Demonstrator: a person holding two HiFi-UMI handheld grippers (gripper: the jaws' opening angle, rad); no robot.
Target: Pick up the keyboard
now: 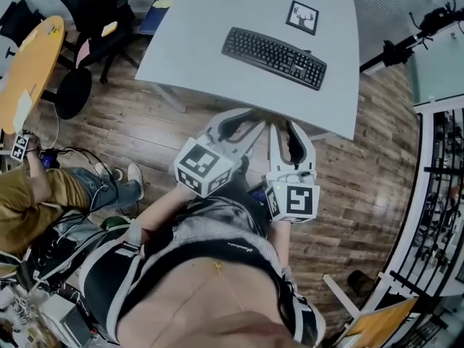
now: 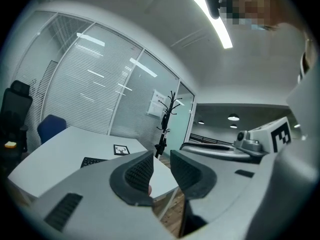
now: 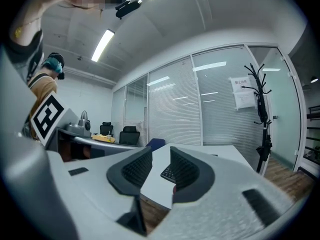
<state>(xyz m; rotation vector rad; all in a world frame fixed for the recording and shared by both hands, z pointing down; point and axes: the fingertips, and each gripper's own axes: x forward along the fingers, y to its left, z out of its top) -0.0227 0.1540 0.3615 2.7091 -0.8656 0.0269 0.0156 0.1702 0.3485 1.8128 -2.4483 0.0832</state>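
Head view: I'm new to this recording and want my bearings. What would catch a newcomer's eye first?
The black keyboard lies slanted on the white table near the top, next to a small deer-print card. Below it, over the wooden floor, the left gripper and the right gripper, each with a square-marker cube, point toward the table, empty and short of the keyboard. A seated person is at the left edge.
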